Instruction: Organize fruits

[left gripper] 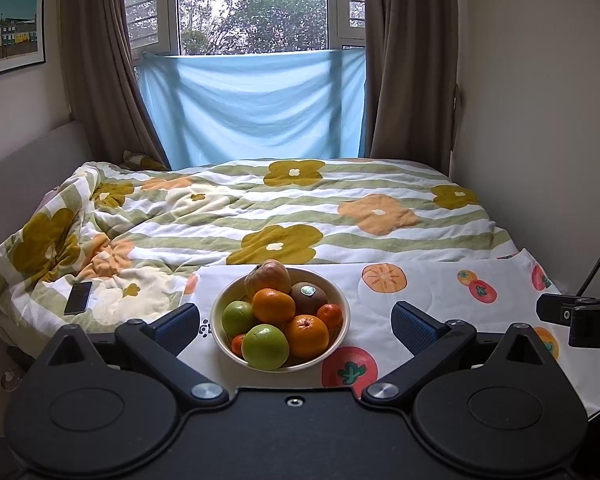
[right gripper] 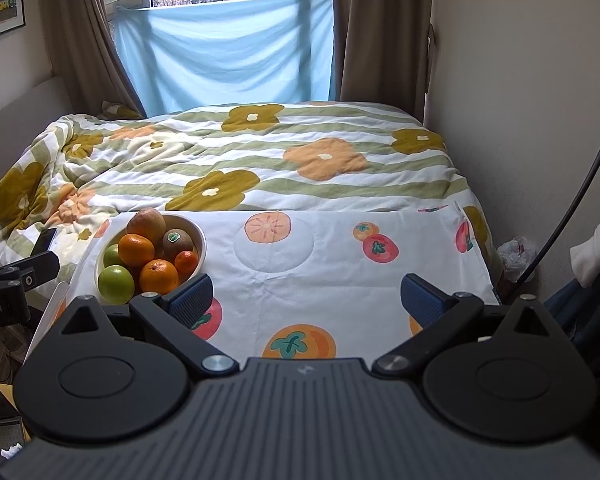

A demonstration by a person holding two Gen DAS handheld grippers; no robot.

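A cream bowl (left gripper: 342, 300) sits on a fruit-print cloth (left gripper: 432, 296) and holds several fruits: oranges (left gripper: 274, 305), green apples (left gripper: 266, 346), a kiwi (left gripper: 309, 296) and a reddish fruit (left gripper: 267, 278). My left gripper (left gripper: 294, 320) is open and empty, its fingers on either side of the bowl, just in front of it. The bowl also shows in the right wrist view (right gripper: 201, 240) at left. My right gripper (right gripper: 306, 298) is open and empty, above the cloth (right gripper: 320, 264) to the right of the bowl.
A flowered quilt (left gripper: 300, 208) covers the bed behind the cloth. A phone (left gripper: 78, 298) lies on the quilt at left. Walls close in on both sides. A cable (right gripper: 568, 220) and a plastic bag (right gripper: 516, 258) are at the right, by the wall.
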